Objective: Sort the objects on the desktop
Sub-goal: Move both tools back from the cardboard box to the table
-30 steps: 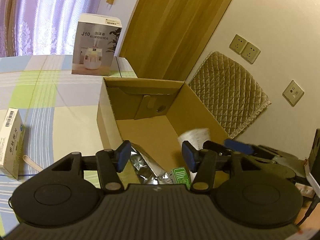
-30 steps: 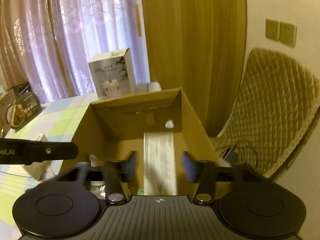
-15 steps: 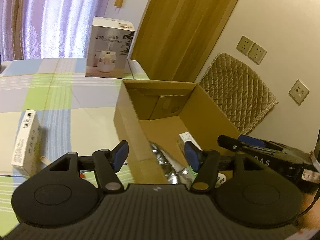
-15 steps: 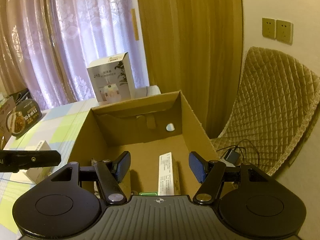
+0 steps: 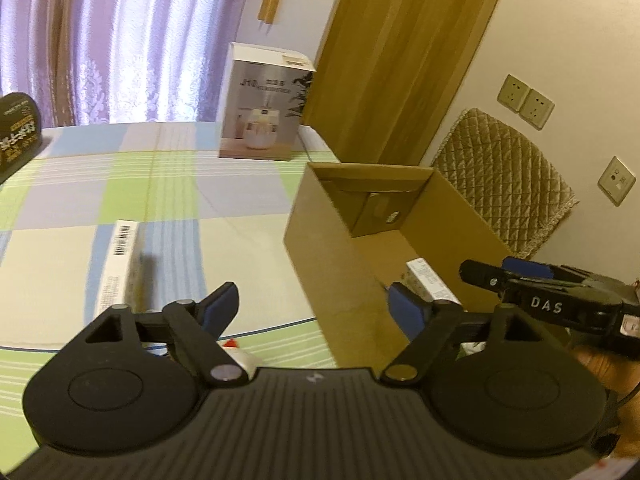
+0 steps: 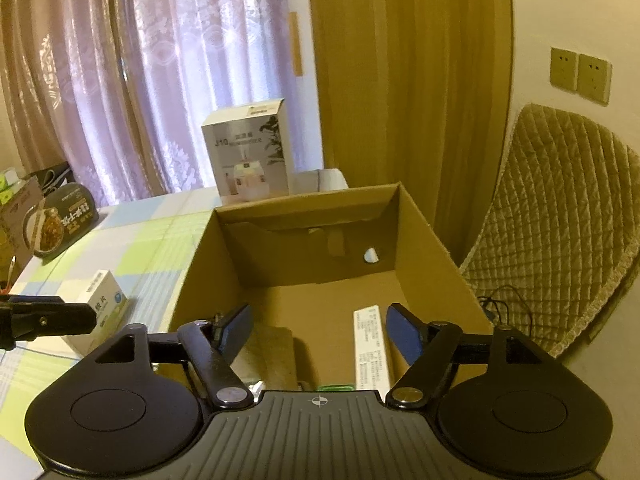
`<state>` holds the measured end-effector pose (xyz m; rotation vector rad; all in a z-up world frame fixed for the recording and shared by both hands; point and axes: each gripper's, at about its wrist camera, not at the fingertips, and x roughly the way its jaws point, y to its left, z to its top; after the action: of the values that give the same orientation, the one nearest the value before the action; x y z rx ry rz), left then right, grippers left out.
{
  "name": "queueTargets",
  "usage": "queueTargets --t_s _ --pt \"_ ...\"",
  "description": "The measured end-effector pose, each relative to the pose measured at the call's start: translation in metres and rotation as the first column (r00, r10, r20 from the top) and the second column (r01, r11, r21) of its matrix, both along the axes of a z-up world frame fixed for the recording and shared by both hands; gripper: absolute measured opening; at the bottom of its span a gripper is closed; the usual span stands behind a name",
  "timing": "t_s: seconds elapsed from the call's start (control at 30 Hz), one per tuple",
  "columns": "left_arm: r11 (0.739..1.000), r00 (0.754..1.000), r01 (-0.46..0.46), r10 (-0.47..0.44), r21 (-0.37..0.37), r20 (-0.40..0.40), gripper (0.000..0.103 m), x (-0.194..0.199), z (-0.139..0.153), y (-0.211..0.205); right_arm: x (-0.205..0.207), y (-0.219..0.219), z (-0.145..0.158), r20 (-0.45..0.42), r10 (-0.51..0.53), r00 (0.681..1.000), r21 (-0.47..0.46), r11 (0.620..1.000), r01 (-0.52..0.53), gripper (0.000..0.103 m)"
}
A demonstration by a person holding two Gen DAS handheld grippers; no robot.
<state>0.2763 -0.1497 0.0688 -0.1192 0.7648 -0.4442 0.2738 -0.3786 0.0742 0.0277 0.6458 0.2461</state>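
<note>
One long white carton (image 6: 370, 344) already lies in the cardboard box (image 6: 420, 224); a small medicine box (image 5: 116, 264) waits left on the tabletop (image 5: 160, 184). I judge that's next: my left gripper (image 5: 312, 308), jaws spread and empty, must reach left. Right gripper (image 6: 316, 326) hovers spread over the box.

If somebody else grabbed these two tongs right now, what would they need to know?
Left tongs: open, empty, over the table beside the cardboard box.
Right tongs: open, empty, above the box's open top.
Done: a long white carton lies on the box floor; something green shows at the near edge, too hidden to identify.
Left: a white medicine box with a barcode lies on the checked tablecloth, left of the cardboard box, near the left tongs. Probably the next pick.
The tall humidifier box and a dark food pack also stand on the table.
</note>
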Motion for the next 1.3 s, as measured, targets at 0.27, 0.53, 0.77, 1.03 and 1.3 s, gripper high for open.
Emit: queueTargets --t_s 0.27,0.53,0.77,1.03,1.3 --pt "0.999 0.999 -0.047 0.047 0.027 0.001 0.09 -0.003 0.001 0.034 -0.002 0.028 0.003 0.024 0.05 0.998 -0.004 0.999 -0.05 0.088" --pt "0.991 0.994 -0.109 0.11 0.072 -0.003 0.094 -0.004 -0.001 0.076 -0.007 0.071 0.007 0.068 0.155 0.986 -0.008 0.988 -0.155 0.091" --pt "0.98 0.99 -0.141 0.143 0.138 -0.006 0.094 -0.011 -0.007 0.114 -0.012 0.112 0.004 0.072 0.259 0.963 0.019 0.965 -0.261 0.092" --pt "0.969 0.981 -0.183 0.19 0.165 -0.03 0.094 -0.016 -0.014 0.153 -0.02 0.156 -0.007 0.01 0.383 0.924 0.053 0.922 -0.383 0.091" --pt "0.96 0.989 -0.135 0.144 0.247 -0.02 0.094 -0.02 -0.021 0.162 -0.022 0.196 -0.049 -0.142 0.512 0.847 -0.094 0.845 -0.527 0.09"
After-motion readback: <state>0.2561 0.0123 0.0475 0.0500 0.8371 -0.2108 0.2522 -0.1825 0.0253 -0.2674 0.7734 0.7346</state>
